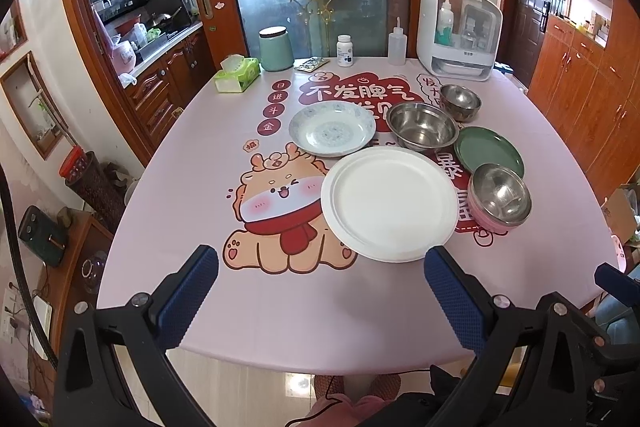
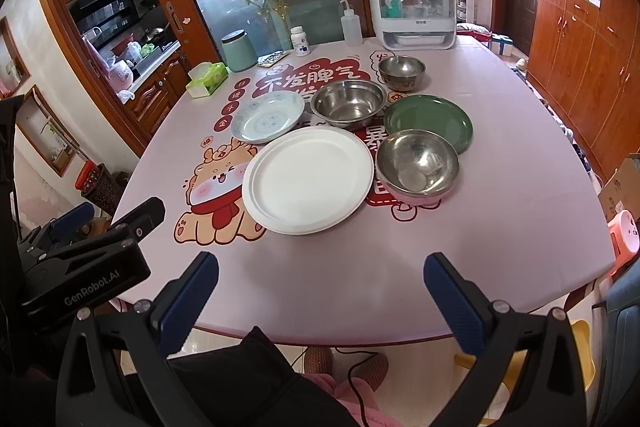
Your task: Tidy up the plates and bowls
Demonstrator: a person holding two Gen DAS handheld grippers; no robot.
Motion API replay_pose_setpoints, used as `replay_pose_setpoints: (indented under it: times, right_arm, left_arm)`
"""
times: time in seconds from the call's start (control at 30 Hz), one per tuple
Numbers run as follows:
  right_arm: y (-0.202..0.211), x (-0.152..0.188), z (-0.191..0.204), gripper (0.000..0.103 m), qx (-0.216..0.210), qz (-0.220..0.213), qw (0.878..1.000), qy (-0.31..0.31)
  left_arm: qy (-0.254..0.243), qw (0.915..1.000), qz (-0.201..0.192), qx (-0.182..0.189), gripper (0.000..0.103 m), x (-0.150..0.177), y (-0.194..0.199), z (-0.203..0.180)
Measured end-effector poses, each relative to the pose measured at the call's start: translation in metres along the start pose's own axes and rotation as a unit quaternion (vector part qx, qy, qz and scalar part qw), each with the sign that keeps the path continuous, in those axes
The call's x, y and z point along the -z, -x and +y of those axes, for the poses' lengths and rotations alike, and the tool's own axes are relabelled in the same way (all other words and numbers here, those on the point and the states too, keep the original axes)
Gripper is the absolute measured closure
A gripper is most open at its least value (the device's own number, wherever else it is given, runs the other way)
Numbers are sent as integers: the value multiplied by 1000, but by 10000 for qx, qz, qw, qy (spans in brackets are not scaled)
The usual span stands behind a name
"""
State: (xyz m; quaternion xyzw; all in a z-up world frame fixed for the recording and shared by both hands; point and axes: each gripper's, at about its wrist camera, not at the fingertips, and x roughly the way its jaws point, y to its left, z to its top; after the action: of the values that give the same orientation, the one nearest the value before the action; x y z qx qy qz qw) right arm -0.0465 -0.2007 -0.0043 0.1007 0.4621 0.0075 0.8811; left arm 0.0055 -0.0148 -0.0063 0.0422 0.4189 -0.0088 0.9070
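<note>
On the pink table lie a large white plate (image 1: 390, 203) (image 2: 307, 181), a blue-patterned plate (image 1: 332, 128) (image 2: 267, 117) and a green plate (image 1: 490, 149) (image 2: 430, 121). A wide steel bowl (image 1: 422, 126) (image 2: 349, 103), a small steel bowl (image 1: 461, 101) (image 2: 401, 71) and a pink-sided steel bowl (image 1: 500, 195) (image 2: 417, 165) stand among them. My left gripper (image 1: 320, 277) hovers open over the near table edge, short of the white plate. My right gripper (image 2: 320, 285) is open too, above the near edge, holding nothing.
Along the far edge stand a tissue box (image 1: 237, 74), a green canister (image 1: 275, 49), a pill bottle (image 1: 345, 51), a squeeze bottle (image 1: 397, 45) and a white appliance (image 1: 458, 33). Wooden cabinets (image 1: 580, 91) flank the right. The left gripper's body (image 2: 84, 259) shows at left in the right wrist view.
</note>
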Motion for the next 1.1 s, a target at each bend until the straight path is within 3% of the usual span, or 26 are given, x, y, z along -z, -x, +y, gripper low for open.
replay_pose_setpoints:
  times: [0.33,0.67,1.1]
  right_arm:
    - [-3,3,-21,0,-115,-40,9999,94]
    - [-4,9,-45,0,-266,61,9996,-13]
    - [-39,-2,-72,1,-482,552,9959,-531]
  left_arm:
    - [114,9998,44,-134,1,8,2,-20]
    - [242,9990,349,-166,1,23,-3,-33]
    - [219,9967,778,60,1,10,-40,-45]
